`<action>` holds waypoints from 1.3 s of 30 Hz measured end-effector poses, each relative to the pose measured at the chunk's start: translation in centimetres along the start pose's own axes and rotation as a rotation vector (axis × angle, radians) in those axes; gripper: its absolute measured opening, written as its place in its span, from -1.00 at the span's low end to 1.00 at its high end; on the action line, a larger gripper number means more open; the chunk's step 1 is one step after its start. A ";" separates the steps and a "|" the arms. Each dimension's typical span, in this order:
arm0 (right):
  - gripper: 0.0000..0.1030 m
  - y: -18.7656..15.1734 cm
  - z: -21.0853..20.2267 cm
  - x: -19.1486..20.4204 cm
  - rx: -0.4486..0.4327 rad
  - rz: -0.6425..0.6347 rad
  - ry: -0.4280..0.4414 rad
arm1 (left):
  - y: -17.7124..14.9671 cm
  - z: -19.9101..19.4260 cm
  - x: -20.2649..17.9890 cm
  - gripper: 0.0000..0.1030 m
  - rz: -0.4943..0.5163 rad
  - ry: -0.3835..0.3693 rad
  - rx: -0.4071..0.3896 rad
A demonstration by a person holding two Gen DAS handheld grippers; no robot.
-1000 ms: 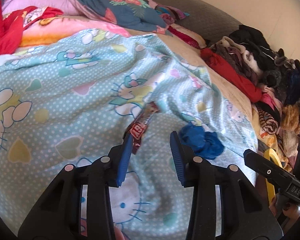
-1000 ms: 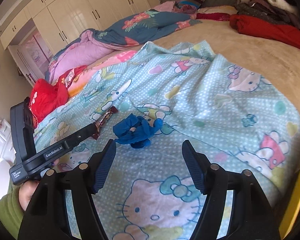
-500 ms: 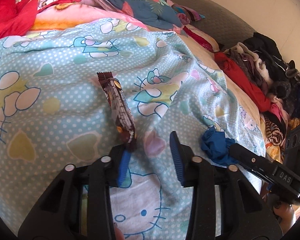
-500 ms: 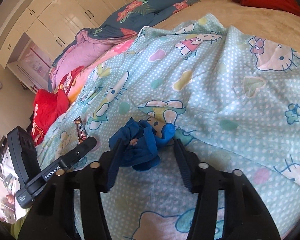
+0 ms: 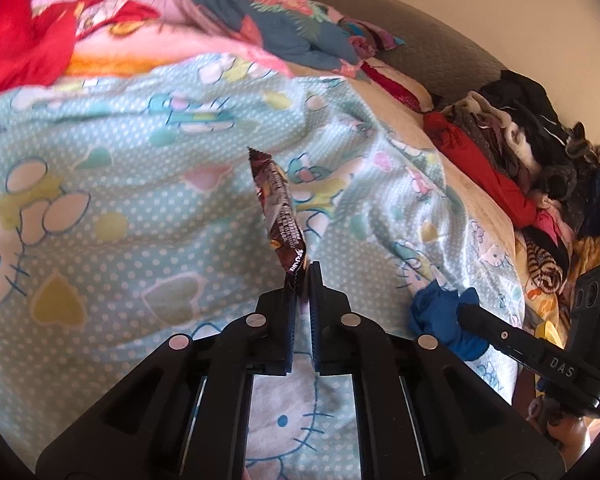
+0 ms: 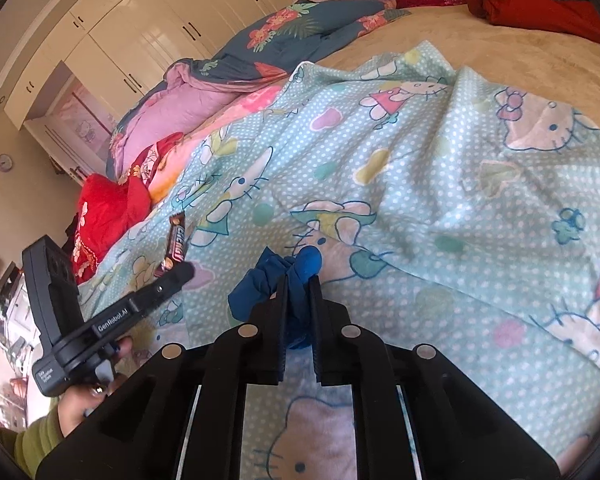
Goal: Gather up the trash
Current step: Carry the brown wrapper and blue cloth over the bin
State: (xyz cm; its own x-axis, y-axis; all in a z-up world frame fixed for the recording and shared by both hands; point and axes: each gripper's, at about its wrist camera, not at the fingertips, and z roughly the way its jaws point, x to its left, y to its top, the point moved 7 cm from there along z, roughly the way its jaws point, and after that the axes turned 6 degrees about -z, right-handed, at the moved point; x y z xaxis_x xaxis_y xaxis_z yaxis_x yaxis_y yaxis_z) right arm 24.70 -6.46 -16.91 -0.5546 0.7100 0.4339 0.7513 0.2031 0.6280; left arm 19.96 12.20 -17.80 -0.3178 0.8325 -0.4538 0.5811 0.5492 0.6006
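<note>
A brown candy wrapper (image 5: 280, 208) stands up from my left gripper (image 5: 305, 276), whose jaws are closing tight with the pads pressed on its lower end. It is lifted off the Hello Kitty blanket (image 5: 140, 200). A crumpled blue glove (image 6: 260, 280) lies on the blanket (image 6: 420, 200), and my right gripper (image 6: 299, 284) is closing hard on it, pads squeezing its middle. In the right wrist view the left gripper (image 6: 184, 270) and the wrapper (image 6: 177, 240) show at the left. In the left wrist view the blue glove (image 5: 436, 312) is at the right, with the right gripper (image 5: 465, 314) on it.
A pile of clothes (image 5: 520, 152) lines the bed's far side, and a red cloth (image 5: 16, 52) and floral duvet (image 5: 280, 28) are bunched at its head. White wardrobes (image 6: 140, 40) stand beyond. A hand in a green sleeve (image 6: 80, 400) holds the left gripper.
Both grippers have gone from open to shut: the left on the wrapper's end, which now stands off the blanket, the right on the blue glove.
</note>
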 end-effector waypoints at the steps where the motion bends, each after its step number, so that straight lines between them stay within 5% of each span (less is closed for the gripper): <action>1: -0.81 -0.1 -0.6 -0.1 -0.008 -0.005 -0.006 | 0.0 -0.3 -0.3 -0.96 0.017 0.001 -0.008; 14: -0.81 -1.3 -7.2 -1.8 -0.089 0.001 -0.057 | 0.1 -2.7 -6.4 -0.98 0.133 -0.081 -0.046; 39: -0.81 -3.3 -21.4 -10.1 -0.258 0.150 -0.272 | -7.2 -4.4 -20.5 -0.98 0.366 -0.288 0.031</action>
State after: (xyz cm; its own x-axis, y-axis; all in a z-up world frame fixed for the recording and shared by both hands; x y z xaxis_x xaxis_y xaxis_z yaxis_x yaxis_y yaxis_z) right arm 20.20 -28.74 -9.55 -0.3049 0.8786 0.3676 0.6826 -0.0675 0.7277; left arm 18.97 -8.48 -9.90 0.1309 0.9147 -0.3822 0.6398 0.2165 0.7374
